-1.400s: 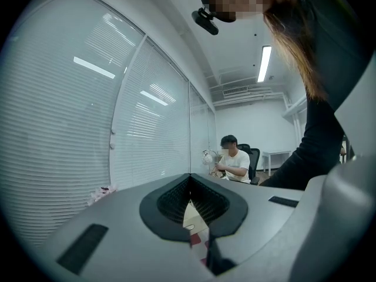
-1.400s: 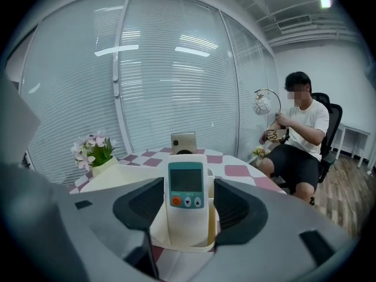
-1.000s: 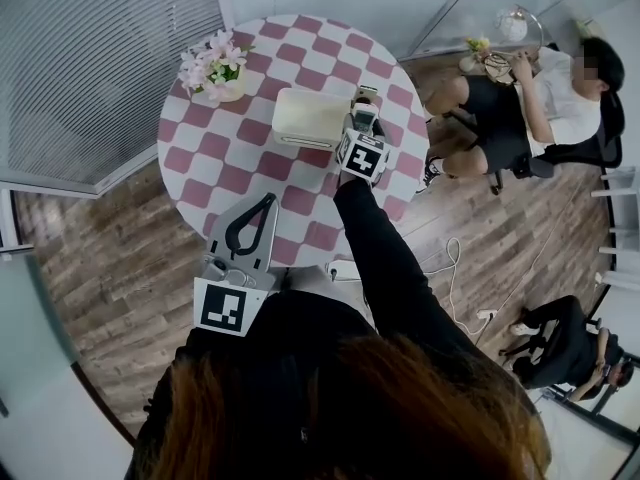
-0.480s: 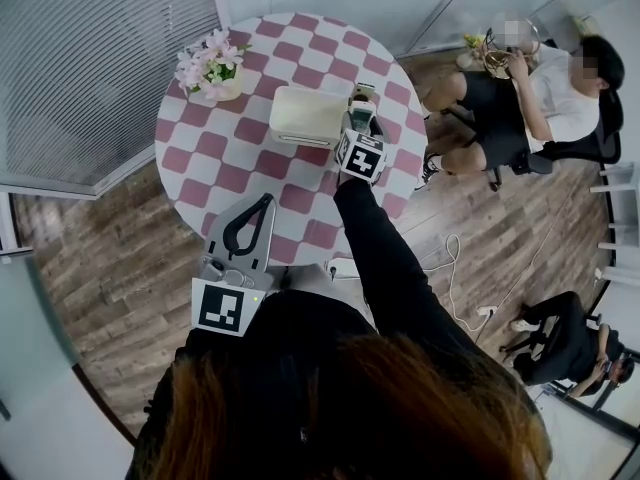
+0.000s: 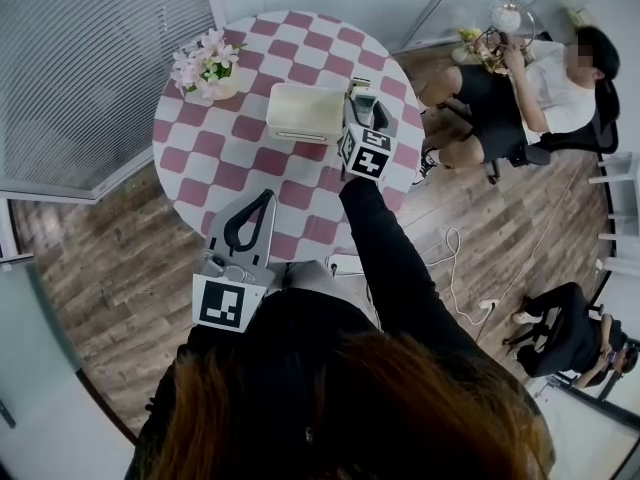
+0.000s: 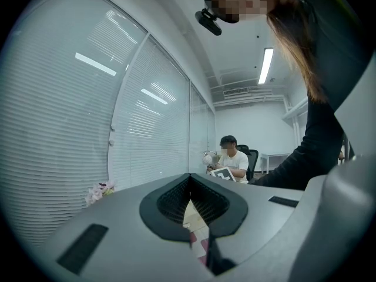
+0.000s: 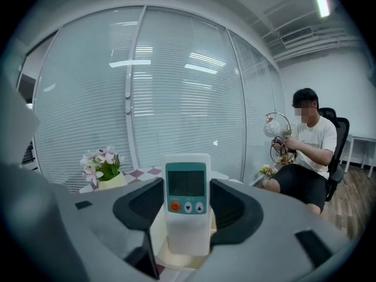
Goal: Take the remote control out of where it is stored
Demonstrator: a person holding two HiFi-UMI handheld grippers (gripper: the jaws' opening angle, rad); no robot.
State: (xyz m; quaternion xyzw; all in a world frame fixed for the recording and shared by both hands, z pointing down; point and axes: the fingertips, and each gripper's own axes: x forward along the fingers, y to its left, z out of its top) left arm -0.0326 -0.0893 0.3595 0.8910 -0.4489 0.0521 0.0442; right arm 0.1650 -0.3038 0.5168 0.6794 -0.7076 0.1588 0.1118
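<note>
1. Potted flowers (image 5: 207, 68) stand at ten o'clock on the checked surface (image 5: 215, 158).
2. The left gripper (image 5: 268, 198) hangs at six o'clock over the near edge, fingers pressed together on nothing, as it did a second ago.
3. The cream storage box (image 5: 305, 113) sits just past centre, toward twelve.
4. The right gripper (image 5: 362, 118), at two o'clock beside the box's right end, pinches the white remote control (image 7: 187, 187) upright between its fingers (image 7: 235, 207). It has barely shifted in the last second, so the lift-out looks unfinished; whether the remote's foot has cleared the box is unclear.
5. The remote shows a screen, an orange button and two arrow keys; no brand is legible.
</note>
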